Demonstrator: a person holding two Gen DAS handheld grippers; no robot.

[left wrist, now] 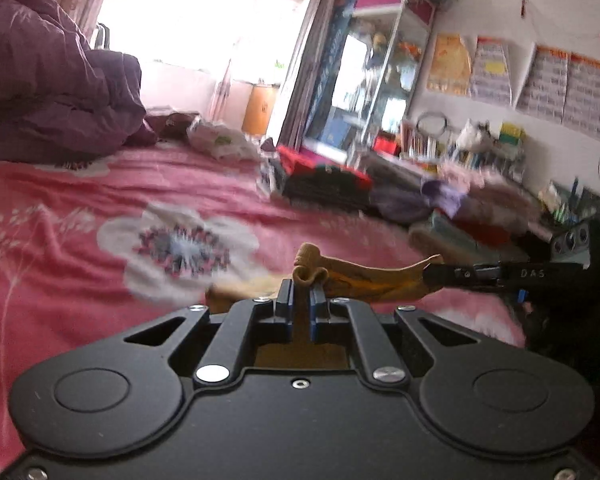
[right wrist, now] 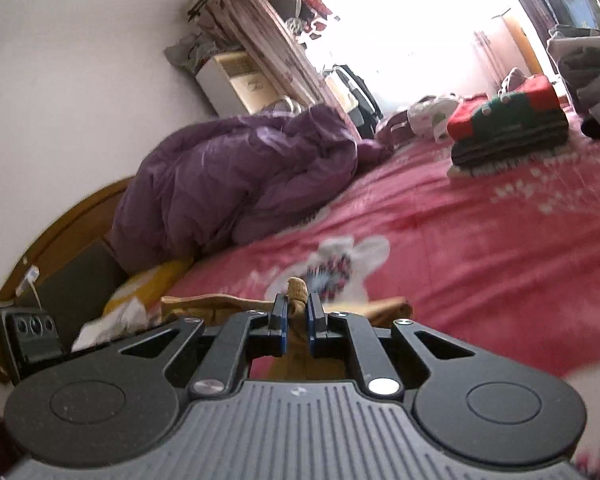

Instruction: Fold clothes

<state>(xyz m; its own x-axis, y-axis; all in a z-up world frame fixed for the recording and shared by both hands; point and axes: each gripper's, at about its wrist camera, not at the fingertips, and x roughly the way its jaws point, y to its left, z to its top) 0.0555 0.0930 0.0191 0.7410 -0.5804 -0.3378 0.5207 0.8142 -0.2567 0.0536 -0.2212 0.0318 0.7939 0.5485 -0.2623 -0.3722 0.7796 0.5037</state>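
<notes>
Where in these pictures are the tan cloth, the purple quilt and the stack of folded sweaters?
tan cloth (left wrist: 364,280): left wrist view, stretched middle part.
purple quilt (right wrist: 228,184): right wrist view, middle of the heap.
stack of folded sweaters (right wrist: 508,128): right wrist view, front side of the stack.

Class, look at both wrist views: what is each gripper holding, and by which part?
Both hold the tan garment. The left gripper and the right gripper each pinch a bunched bit of its edge; which part of the garment cannot be told.

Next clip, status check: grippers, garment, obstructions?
Left gripper shut on tan knit garment. Right gripper shut on same garment, stretched between them over pink floral bedsheet. Nothing blocking; folded red-green sweater well clear.
</notes>
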